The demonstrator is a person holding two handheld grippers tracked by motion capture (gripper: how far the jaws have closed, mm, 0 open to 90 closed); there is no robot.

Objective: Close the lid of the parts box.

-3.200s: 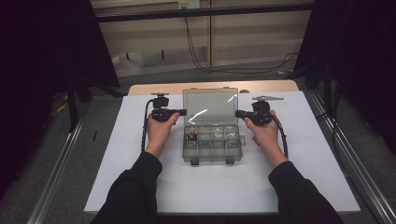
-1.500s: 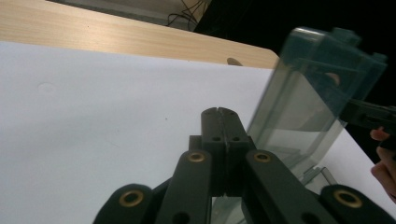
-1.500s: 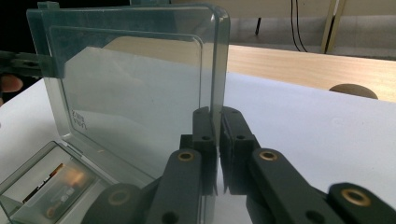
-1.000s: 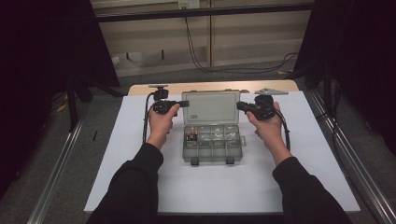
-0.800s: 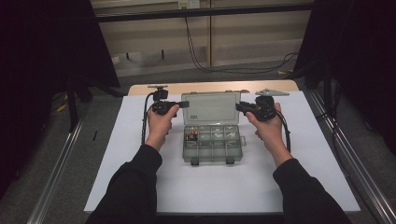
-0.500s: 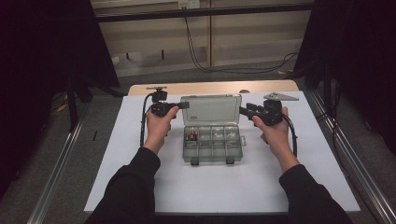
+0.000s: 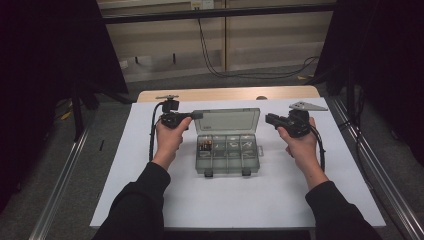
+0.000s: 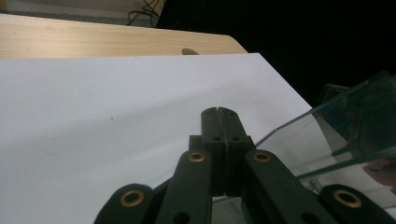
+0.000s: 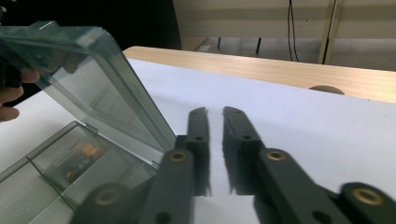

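A clear grey organizer box [image 7: 227,167] sits mid-table with small parts [image 7: 205,146] in its compartments. Its lid [image 7: 227,121] stands open, tilted up. My left gripper [image 7: 197,114] is shut, empty, at the lid's upper left corner; in the left gripper view its joined tips [image 8: 218,112] point past the lid [image 8: 345,116], and whether they touch it I cannot tell. My right gripper [image 7: 268,118] hangs just right of the lid, apart from it. Its jaws have just been closing and now stand a thin gap apart [image 9: 215,112] with nothing between them, beside the lid [image 9: 93,79].
A white sheet [image 7: 150,200] covers the table, with a bare wooden strip [image 7: 225,94] at the far edge. Metal rails [image 7: 65,170] run along both sides of the table. Cables [image 7: 240,75] lie on the floor beyond.
My right gripper has moved right, off the lid's upper right corner. The left gripper stays at the left corner. The lid stands steeper than at the start.
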